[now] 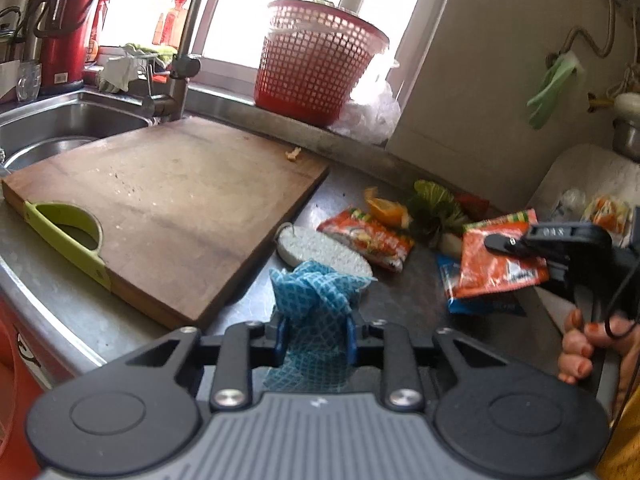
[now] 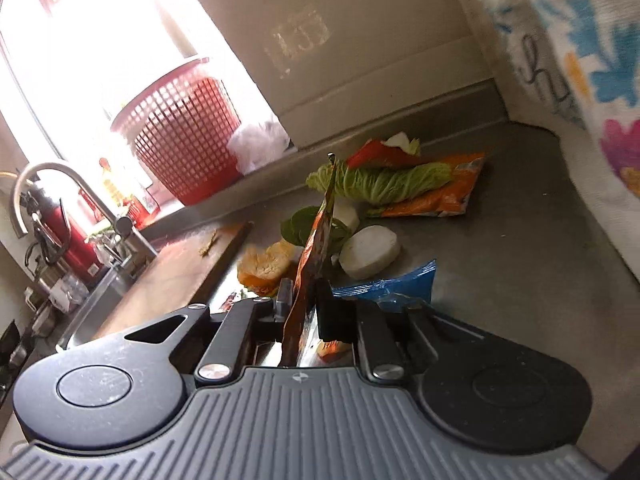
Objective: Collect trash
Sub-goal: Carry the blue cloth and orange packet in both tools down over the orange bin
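In the left wrist view my left gripper [image 1: 316, 332] is shut on a blue checked cloth [image 1: 316, 292], bunched between its fingers just above the steel counter. At the right, my right gripper [image 1: 500, 242] is shut on an orange snack wrapper [image 1: 496, 268], lifted over a blue wrapper [image 1: 452, 284]. The right wrist view shows that wrapper [image 2: 316, 240] edge-on between the pads of the right gripper [image 2: 306, 292]. On the counter lie another orange packet [image 1: 368, 240], orange peel [image 1: 386, 208], green leaves [image 1: 434, 212], a cabbage leaf [image 2: 384, 184] and a white radish slice [image 2: 372, 252].
A red mesh basket [image 1: 316, 64] stands on the window sill at the back. A wooden cutting board [image 1: 168, 208] lies left of the trash, beside the sink [image 1: 60, 128] and tap [image 1: 184, 60]. A white oval scrubber [image 1: 320, 250] sits behind the cloth. A flowered towel [image 2: 592, 92] hangs at right.
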### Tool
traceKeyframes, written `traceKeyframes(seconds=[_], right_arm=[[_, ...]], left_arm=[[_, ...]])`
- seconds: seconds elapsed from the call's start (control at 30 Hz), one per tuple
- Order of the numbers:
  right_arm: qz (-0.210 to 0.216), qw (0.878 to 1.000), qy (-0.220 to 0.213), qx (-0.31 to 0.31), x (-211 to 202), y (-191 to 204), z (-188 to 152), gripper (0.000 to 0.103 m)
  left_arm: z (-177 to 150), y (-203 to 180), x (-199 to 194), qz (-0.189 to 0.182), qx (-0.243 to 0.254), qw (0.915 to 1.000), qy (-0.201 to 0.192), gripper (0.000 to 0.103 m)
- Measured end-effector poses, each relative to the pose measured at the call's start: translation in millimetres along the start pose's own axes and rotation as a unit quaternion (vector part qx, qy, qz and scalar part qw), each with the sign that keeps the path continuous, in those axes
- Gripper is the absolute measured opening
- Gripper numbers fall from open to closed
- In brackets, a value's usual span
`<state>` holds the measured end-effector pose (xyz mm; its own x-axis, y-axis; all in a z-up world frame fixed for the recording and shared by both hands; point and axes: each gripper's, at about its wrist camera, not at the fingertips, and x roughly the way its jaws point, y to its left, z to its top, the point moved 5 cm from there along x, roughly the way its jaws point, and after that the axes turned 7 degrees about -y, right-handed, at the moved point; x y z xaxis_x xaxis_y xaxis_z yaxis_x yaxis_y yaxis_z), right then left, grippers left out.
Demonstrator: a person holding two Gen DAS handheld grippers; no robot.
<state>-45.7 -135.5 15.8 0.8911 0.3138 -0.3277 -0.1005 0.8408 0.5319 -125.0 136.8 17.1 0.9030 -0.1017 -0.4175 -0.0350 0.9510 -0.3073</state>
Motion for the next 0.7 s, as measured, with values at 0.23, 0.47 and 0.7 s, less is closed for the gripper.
traceKeyframes(seconds=[0.23,0.47,0.7], right_arm=[[-0.003,1.0,-0.02,-0.007,-21,11,3,0.013],[0.013,1.0,-0.021,-0.014,-33,27,6,0.013],[0.041,0.999,-0.004,-0.025,-34,57,2,0.013]], left_arm=[[13,4,-19,-0.017,-0.017,0.9993,-0.03,0.025],[25,15,-45,-0.024,-0.03,0.9971,-0.065,0.025],[29,46,-76,-0.002,-0.043,0.995,-0.09,0.025]])
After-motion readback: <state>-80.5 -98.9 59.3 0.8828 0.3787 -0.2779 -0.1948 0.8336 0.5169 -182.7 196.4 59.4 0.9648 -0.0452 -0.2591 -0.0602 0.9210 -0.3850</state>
